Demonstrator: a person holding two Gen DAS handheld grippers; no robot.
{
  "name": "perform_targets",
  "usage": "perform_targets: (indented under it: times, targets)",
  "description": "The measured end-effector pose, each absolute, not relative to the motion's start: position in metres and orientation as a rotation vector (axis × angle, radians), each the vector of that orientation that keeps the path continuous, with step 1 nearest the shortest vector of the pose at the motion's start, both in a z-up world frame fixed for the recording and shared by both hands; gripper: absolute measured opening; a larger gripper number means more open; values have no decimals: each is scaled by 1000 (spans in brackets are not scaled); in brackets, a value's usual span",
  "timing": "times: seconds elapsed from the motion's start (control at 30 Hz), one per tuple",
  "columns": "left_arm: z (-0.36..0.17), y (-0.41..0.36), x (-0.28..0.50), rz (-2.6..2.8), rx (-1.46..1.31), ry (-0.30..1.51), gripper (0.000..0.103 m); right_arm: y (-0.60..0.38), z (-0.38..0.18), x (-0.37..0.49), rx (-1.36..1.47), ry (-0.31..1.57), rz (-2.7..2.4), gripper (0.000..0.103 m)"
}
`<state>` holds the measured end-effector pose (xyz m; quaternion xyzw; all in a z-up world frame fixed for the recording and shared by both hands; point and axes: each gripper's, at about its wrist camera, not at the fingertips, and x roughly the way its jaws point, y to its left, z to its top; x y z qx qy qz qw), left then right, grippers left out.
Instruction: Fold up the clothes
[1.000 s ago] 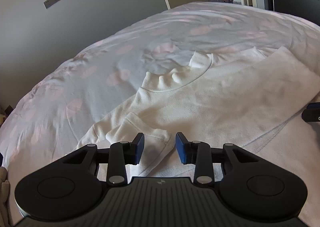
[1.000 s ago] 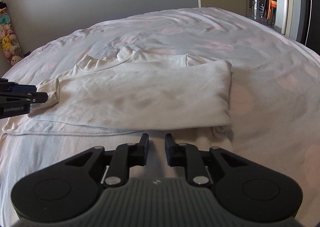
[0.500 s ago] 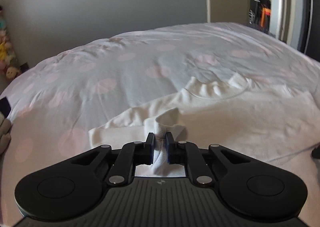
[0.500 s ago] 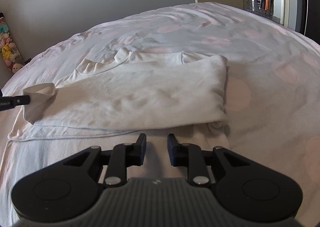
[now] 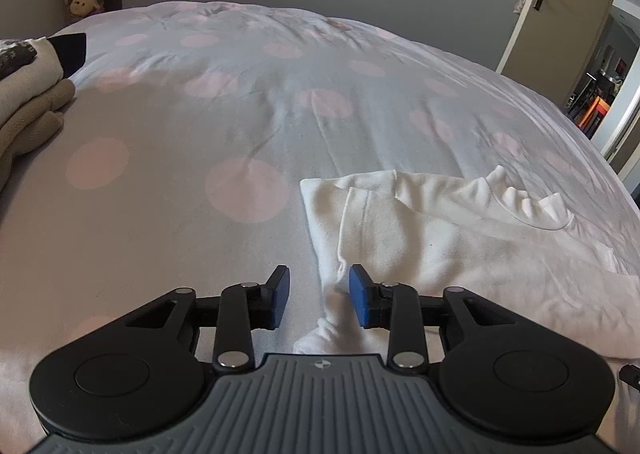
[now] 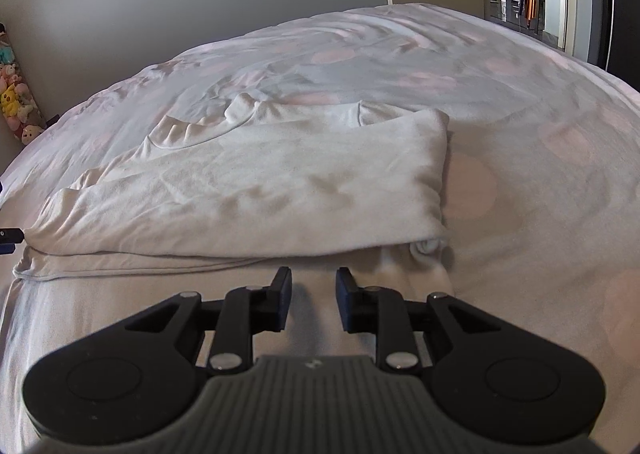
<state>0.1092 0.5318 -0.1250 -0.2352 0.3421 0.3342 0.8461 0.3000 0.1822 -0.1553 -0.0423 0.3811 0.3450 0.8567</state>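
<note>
1 white garment [image 6: 248,182] on bed [image 5: 240,94], 2 grippers, left [image 5: 319,296] and right [image 6: 311,300], fingers apart

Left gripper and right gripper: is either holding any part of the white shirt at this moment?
Neither. The left gripper is open, with the white shirt's folded edge lying loose between its fingers. The right gripper is open above the shirt's lower part.

Dim soft daylight from the right, sharp focus, strong fisheye bending, dark vignetted corners
</note>
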Motion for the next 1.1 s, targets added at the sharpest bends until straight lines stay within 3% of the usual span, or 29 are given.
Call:
perform_targets:
  times: [0.03,0.23,0.33,0.5,0.7,0.77,0.93,1.1]
  targets:
    - [-124,530,111,695,-487,721,41,182,-156,299,-103,796,720,27]
    - [-130,526,132,683,-423,752,41,163,-152,293,-184,749,652,27]
    - [-134,526,137,684,-399,770,28,150,-144,300,-196,686,573,27]
    - [-137,525,140,684,-383,783,14,152,-151,314,-227,663,528,27]
    - [-126,520,143,678,-347,773,10,161,-155,321,-207,633,562,25]
    - [-117,518,142,675,-346,757,9,161,-155,324,-196,649,536,13]
    - [-106,512,132,689,-338,751,9,143,-152,338,-66,717,493,12]
    - [-135,520,130,703,-350,825,9,144,-159,338,-79,751,478,12]
